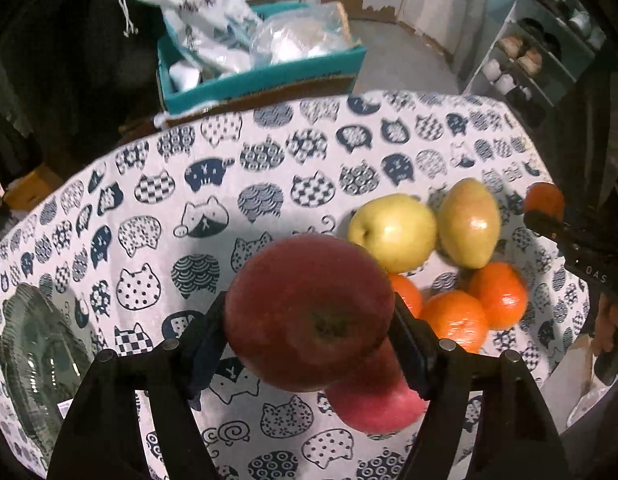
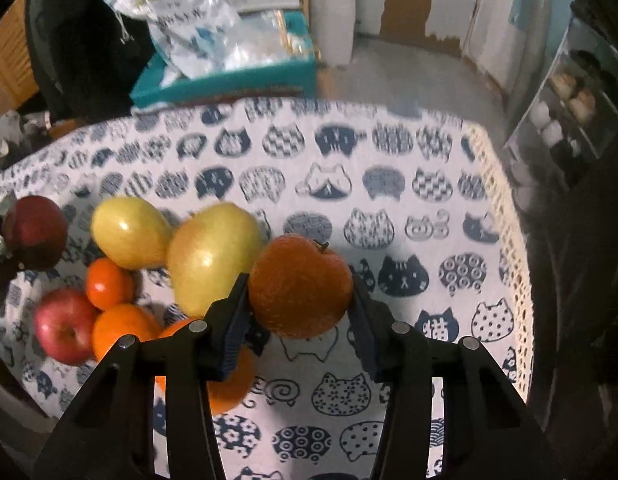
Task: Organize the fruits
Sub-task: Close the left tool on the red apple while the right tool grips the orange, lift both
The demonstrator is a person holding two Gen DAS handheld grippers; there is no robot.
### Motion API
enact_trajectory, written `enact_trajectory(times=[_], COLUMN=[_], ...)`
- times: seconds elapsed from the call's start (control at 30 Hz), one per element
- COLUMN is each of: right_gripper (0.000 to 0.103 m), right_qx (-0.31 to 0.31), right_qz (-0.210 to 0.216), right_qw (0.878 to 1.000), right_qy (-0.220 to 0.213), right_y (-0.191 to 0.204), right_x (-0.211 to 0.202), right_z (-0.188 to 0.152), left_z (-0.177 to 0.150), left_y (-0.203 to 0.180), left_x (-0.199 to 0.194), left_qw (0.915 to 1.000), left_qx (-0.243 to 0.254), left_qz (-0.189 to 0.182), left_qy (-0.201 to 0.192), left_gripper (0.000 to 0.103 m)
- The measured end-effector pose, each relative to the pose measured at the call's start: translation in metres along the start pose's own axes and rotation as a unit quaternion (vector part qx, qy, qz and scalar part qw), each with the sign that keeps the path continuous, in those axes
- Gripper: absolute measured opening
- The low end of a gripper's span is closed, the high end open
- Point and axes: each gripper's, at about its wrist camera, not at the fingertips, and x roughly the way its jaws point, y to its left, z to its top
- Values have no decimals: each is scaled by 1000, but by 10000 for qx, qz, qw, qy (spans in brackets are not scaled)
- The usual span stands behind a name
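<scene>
Both views looked down on a table draped in a cat-print cloth (image 1: 269,160). The left gripper (image 1: 309,316) had its jaws closed against the sides of a dark red apple (image 1: 309,312), which was held clear of the cloth. Directly beneath it a second, pinker red apple (image 1: 373,404) lay on the cloth. To the right of these sat the loose fruit: a yellow apple (image 1: 391,232) touching a yellow-green pear (image 1: 469,222), with three oranges (image 1: 455,320) clustered just in front of them. A clear glass plate (image 1: 33,360) stood at the cloth's left edge, well apart from the fruit.

The right gripper (image 2: 299,300) pinched a stemmed orange (image 2: 301,286) between its pads, likewise lifted off the cloth. Another orange (image 2: 233,384) lay partly hidden under its left finger; whether it touched the finger could not be told. Beyond the table stood a teal box (image 1: 261,80) of plastic bags.
</scene>
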Motion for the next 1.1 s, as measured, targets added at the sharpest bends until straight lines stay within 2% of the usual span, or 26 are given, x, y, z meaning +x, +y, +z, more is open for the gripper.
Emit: enact_trajectory(times=[0.53,0.8,1.1], right_gripper=[47,47,47], right_qx=[-162,-241,-475], right_qz=[269,488,701], right_qw=[9930,9885,9831], right_qy=[-1135,-1410,-1624], right_y=[44,61,92], right_x=[-84,-120,-140], right_z=[27,35,44], left_z=[-4,-8,-15], left_y=[-19,-18,-6], left_x=[-88,-115,-140], left_qw=[9947,9915,9883], left_qx=[141,137,76], left_qz=[-159,-175,-168], left_qy=[-1008,-1280,-1517], left_gripper=[76,76,76])
